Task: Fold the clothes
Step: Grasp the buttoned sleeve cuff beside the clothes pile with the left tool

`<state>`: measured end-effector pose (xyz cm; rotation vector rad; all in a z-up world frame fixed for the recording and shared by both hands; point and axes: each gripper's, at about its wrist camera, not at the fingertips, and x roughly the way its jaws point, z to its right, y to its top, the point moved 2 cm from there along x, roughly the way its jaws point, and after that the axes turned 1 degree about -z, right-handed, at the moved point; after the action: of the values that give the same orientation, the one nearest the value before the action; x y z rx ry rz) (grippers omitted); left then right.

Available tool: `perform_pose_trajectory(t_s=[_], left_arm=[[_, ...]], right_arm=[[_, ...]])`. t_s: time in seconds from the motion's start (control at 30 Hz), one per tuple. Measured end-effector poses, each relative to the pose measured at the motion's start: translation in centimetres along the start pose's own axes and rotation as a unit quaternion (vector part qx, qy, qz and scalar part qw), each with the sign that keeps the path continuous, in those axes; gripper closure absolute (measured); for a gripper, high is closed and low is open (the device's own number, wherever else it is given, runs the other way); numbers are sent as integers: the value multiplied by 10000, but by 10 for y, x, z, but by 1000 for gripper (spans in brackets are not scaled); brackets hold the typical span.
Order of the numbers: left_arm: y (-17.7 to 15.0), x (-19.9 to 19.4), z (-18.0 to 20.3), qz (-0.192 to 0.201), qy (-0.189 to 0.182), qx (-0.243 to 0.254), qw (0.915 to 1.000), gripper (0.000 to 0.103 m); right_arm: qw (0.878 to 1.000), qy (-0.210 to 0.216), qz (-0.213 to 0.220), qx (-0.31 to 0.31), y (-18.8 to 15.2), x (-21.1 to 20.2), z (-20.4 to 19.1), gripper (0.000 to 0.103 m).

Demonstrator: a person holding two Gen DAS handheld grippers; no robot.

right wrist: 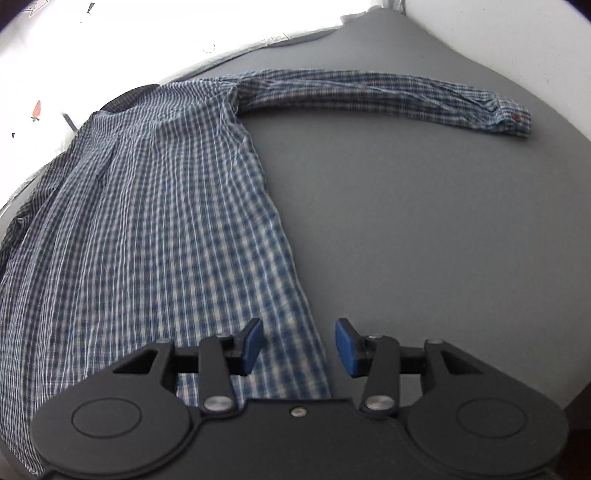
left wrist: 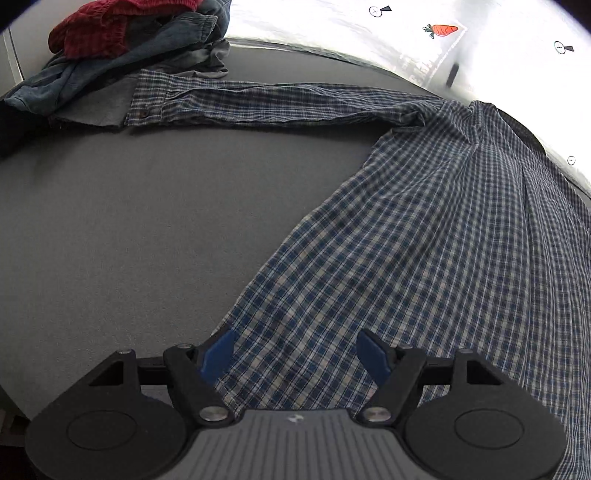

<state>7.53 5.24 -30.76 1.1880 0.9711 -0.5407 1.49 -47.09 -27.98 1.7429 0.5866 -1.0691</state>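
The left gripper [left wrist: 295, 354] and right gripper [right wrist: 299, 345] both stand apart over the hem of the checked shirt [left wrist: 424, 240], spread flat on the grey table [left wrist: 129, 221]. Risk: closing on one layer only would drag and wrinkle the cloth.

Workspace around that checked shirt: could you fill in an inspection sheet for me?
Surface: grey table, mostly bare beside the shirt.
Job's things: blue checked shirt spread flat, both sleeves stretched outward.
Clutter: pile of clothes, red and denim, at the far corner; the left sleeve's cuff reaches it.
Grippers: left gripper and right gripper both open, over the shirt's near edge.
Cables: nothing seen.
Surroundings: bright white sheet with a carrot picture beyond the table.
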Motion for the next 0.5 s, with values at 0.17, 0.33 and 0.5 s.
perform_pose_trajectory(t_s=[0.17,0.33,0.5], left_arm=[[-5,0,1,155,80,449,9988,101],[-10,-17,-6,-160,198,149,9996,103],[-39,-33,-15,-197,727,149,9970,98]], right_arm=[[9972,-432,294,-535,-6,-3,-19,103],[9964,-730,359,-254,16,-10,4,103],[9937,-1064,-72,-332,29,2,20,94]])
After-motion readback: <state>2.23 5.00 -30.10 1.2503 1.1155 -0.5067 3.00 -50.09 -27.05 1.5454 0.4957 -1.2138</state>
